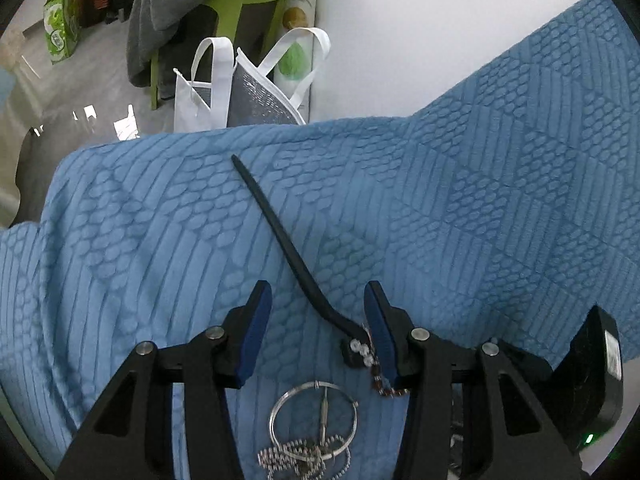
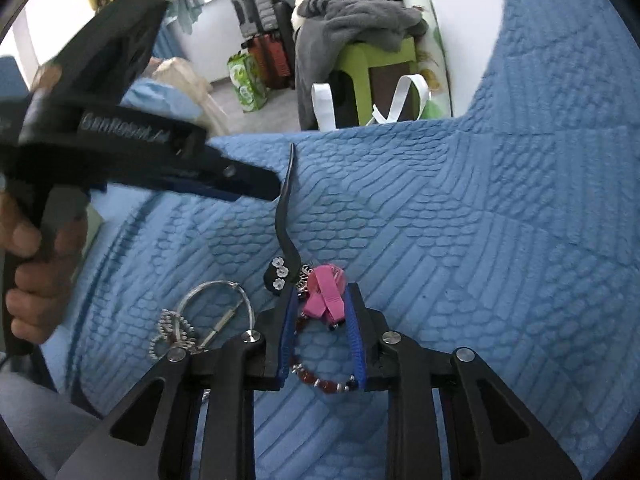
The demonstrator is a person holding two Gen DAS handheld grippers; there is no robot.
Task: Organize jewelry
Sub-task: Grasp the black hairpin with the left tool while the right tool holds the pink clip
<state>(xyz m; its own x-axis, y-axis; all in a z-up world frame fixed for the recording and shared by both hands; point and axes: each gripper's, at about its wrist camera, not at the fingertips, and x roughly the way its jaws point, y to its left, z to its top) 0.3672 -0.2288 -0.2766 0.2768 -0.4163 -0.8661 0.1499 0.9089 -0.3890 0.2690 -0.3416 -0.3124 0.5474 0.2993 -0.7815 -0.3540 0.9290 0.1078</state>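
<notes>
Left wrist view: we're looking down on a blue quilted bedspread. Left gripper is hanging w/ jaws spread wide, nothing btwn them. A black hair stick w/ small white flowers at its head is lying diagonally on the cloth, head end just beside the right-side pad. Below it, a silver wire hoop and a ball chain are sitting in a tangle btwn the gripper arms, cut off at the frame bottom. A red bead strand is peeking out by the right finger, mostly hidden.

Right wrist view: right gripper is sitting narrow around a pink ribbon clip w/ charms bunched behind it; a red bead bracelet is looping btwn the fingers lower down. Pads appear to be pinching the pink piece, but contact is hard to confirm. The left gripper is blurred at upper left, nose near the stick's shaft.

Step, as we're judging it: separating the pile, pink clip first. Next probably needs a clean lift w/o dragging the bracelet or charms, left holding the stick down. No tray or box visible, so the drop spot is unknown.
</notes>
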